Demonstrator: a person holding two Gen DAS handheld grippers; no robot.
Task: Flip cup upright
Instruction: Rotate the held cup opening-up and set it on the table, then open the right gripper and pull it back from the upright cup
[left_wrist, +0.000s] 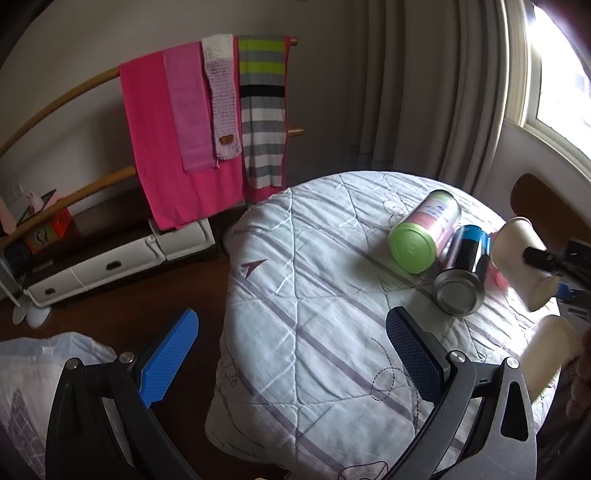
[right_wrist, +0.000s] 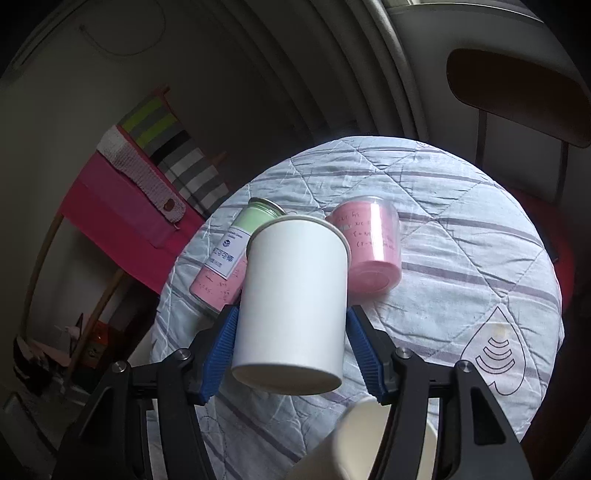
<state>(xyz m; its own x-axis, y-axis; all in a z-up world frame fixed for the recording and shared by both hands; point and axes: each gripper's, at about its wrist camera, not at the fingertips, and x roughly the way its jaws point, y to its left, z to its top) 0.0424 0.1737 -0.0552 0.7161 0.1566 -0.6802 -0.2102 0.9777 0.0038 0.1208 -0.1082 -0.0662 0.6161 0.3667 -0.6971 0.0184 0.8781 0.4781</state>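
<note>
Round table, quilted striped cover: lies ahead of and below both tongs.

Towel rack, pink and striped cloths: beyond the left tongs, off the table's far left edge.

Left tongs: spread wide, nothing between the blue pads; held over the near edge of the table, well apart from the cups.

Right tongs: closed on the white paper cup, one blue pad pressed to each side of its wall. Cup raised off the table, tilted, base toward the camera and rim pointing away; seen from the left tongs it sits far right.

Green-lidded can: on its side, ahead of the right tongs, partly behind the held cup.

Metal can: on its side, touching the green-lidded can.

Pink cup: mouth down, just right of the held cup's rim.

Second paper cup: beneath the right tongs, blurred.
</note>
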